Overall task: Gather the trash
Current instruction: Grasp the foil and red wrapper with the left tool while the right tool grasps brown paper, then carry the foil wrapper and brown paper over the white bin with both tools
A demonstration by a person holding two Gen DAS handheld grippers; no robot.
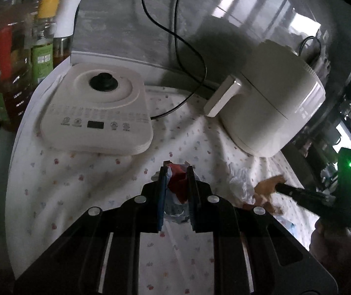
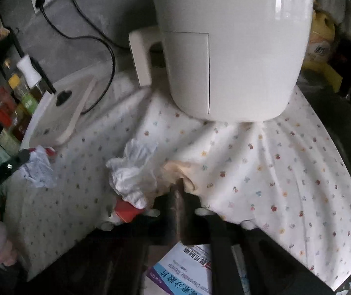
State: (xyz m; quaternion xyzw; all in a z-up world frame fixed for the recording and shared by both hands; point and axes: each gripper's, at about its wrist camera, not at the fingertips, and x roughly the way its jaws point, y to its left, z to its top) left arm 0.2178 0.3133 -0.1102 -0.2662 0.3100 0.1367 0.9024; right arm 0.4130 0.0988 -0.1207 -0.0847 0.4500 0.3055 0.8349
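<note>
My left gripper (image 1: 177,172) is shut on a crumpled red, white and blue wrapper (image 1: 178,184) just above the flowered cloth; it also shows in the right wrist view (image 2: 38,169) at the left. My right gripper (image 2: 181,184) is shut on a crumpled tan paper (image 2: 180,170); in the left wrist view the same paper (image 1: 267,186) sits at that gripper's tip (image 1: 277,186). A crumpled white tissue (image 2: 133,172) lies just left of the tan paper, also in the left wrist view (image 1: 241,183). A small red box (image 2: 127,210) lies under the tissue. A white-and-blue medicine box (image 2: 182,270) lies below my right gripper.
A white air fryer (image 2: 229,44) stands at the back on the flowered cloth (image 2: 286,172). A white appliance base (image 1: 96,108) sits at the left, with black cables (image 1: 190,56) behind. Oil and sauce bottles (image 1: 10,68) crowd the left edge. A dark pan (image 2: 347,135) is at the right.
</note>
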